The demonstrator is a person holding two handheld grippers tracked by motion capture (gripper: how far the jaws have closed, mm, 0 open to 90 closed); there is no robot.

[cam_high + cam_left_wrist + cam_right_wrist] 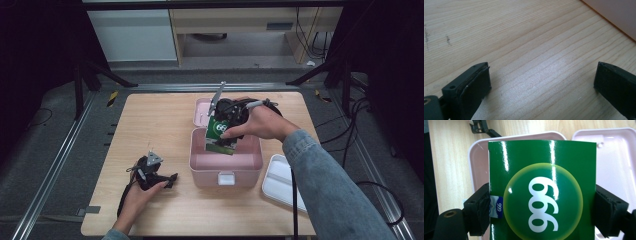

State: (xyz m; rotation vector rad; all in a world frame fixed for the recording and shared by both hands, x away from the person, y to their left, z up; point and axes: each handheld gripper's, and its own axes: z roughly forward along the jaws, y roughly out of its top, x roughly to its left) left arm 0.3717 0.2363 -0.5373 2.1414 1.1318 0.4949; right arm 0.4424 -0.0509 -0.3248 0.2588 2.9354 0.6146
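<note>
A: How's the light around the table (160, 150)?

B: From above the wood is evenly and softly lit, while everything around the table sinks to near black at both sides. The picture itself is soft and low in detail.

A: Any shadows?

B: In the left gripper view, short soft ones fall on the table beside each black jaw. Between them sits a pale sheen on the grain. The jaws nearest the lens are slightly blurred.

A: And glare?

B: In the right gripper view, white streaks run down the glossy green box (541, 190), and the table above it is washed out.
</note>
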